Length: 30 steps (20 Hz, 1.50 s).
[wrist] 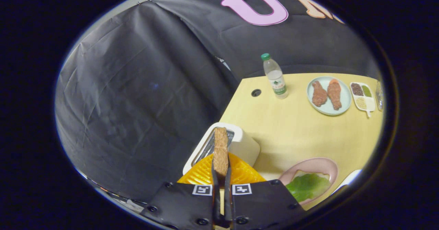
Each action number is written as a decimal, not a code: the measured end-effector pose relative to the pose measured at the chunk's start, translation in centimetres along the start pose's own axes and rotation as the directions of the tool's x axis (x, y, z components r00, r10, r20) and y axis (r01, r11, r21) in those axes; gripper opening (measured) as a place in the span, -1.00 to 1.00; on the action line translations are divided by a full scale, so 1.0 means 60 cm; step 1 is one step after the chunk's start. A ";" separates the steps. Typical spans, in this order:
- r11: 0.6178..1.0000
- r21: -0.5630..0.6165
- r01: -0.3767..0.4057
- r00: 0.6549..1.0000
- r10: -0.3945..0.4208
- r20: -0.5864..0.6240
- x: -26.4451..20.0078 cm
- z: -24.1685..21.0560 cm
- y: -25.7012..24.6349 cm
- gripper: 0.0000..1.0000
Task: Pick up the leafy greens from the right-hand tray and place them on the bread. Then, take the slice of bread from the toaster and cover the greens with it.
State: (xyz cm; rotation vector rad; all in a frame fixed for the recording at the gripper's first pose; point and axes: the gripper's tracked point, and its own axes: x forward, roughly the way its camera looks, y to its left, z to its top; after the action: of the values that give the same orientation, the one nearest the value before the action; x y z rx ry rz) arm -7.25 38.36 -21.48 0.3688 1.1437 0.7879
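- At the near left of the tabletop point(295, 130), a white toaster point(241, 144) stands with its slot open toward the camera; an orange ribbed thing point(202, 175) lies against its near side — what it is I cannot tell.
- Between the fingers of the claw point(221, 175) a slice of bread point(220, 149) stands on edge, its upper part rising in front of the toaster slot. Both black fingers are closed nearly together and press the slice's two faces, so the claw has hold of it.
- Just right of the claw, a pink plate point(320, 163) sits on the tabletop. On it lies another slice point(313, 174), and the greens point(307, 186) rest flat on top of that slice, covering most of it.
- Right of the plate, a white tray point(349, 179) shows only its edge.
- Beyond the toaster, a round dark hole point(256, 93) is set in the tabletop.
- Right of the hole, a bottle point(275, 76) with a green cap stands upright near the far edge.
- Farther right, a pale blue plate point(343, 101) holds two brown food pieces point(327, 93) side by side.
- Just beside that plate, a small white dish point(367, 103) with compartments holds dark, green and pale fillings.
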 end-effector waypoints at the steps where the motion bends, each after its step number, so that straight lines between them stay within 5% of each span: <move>1: 1.000 0.013 0.005 1.000 -0.005 0.007 -0.010 -0.001 -0.013 -0.86; 22: 0.953 0.260 0.157 0.987 -0.146 -0.061 -0.071 -0.193 -0.322 -0.81; 25: 0.943 0.282 0.176 0.984 -0.165 -0.064 -0.076 -0.208 -0.351 -0.68; 30: 0.947 0.201 0.251 0.968 -0.241 -0.073 -0.100 -0.221 -0.395 0.17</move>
State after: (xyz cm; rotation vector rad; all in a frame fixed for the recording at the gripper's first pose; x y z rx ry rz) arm -11.78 16.19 -37.69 0.3743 1.2938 0.4598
